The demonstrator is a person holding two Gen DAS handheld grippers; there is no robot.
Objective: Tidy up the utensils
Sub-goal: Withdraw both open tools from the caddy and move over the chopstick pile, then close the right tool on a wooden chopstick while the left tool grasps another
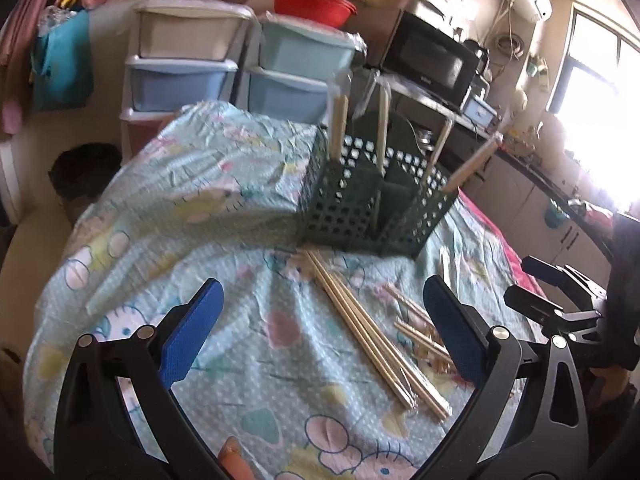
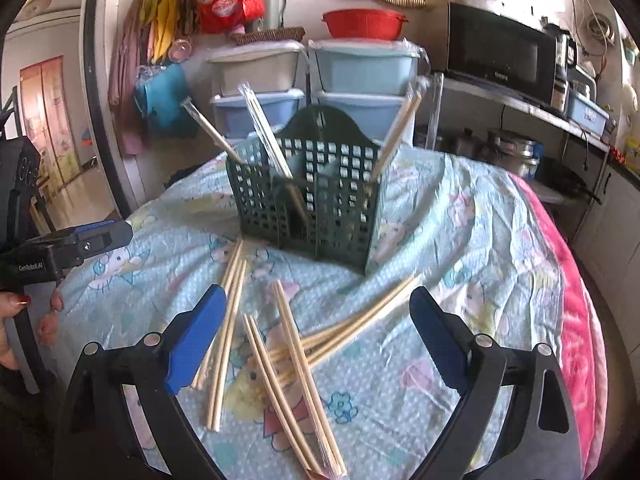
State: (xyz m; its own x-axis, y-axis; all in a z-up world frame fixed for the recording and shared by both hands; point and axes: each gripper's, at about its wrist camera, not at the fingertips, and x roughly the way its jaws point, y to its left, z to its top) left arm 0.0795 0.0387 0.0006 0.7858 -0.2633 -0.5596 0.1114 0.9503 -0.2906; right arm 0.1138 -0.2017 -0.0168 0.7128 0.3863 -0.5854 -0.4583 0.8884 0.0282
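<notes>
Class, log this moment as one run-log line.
left gripper: open, empty | right gripper: open, empty | chopsticks: loose on cloth | caddy: some chopsticks in

Home kitchen: microwave (image 2: 500,48); storage drawers (image 2: 256,80).

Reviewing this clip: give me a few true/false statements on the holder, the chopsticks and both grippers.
1. The green holder stands upright on the cloth. True.
2. The left gripper is shut on chopsticks. False: its fingers are spread and empty.
3. Some wrapped chopsticks already stand in the holder. True.
4. No chopsticks remain on the cloth. False: loose chopsticks lie in front of the holder.
5. The right gripper is open above the loose chopsticks. True.
</notes>
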